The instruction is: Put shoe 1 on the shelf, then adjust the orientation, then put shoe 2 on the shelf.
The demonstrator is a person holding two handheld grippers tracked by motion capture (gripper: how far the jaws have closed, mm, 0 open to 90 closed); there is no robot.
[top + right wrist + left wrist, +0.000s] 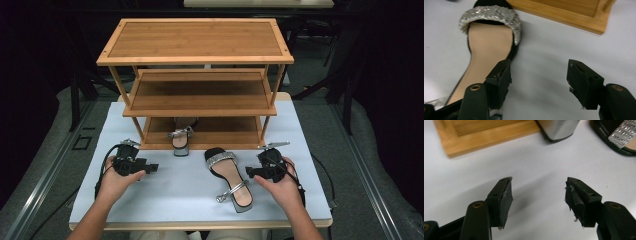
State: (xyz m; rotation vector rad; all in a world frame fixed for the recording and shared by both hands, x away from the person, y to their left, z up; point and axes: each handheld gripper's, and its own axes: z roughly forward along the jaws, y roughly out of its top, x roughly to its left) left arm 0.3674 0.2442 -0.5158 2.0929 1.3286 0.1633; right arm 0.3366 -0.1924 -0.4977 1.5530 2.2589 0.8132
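Note:
A black sandal (229, 176) with a glittery silver toe strap and tan insole lies flat on the white table, toe toward the rack; its strap and insole fill the upper left of the right gripper view (489, 42). A matching sandal (181, 138) sits on the bottom shelf of the wooden rack (195, 82), its silver heel (559, 128) hanging over the shelf's front edge. My left gripper (150, 168) rests on the table left of the sandals, open and empty (539, 200). My right gripper (251, 172) is open and empty just right of the lying sandal (539, 80).
The three-tier bamboo rack stands at the back of the white table (165, 195); its top and middle shelves are bare. The rack's bottom corner (596, 22) lies ahead of the right gripper. Cables trail from both grippers. Dark floor surrounds the table.

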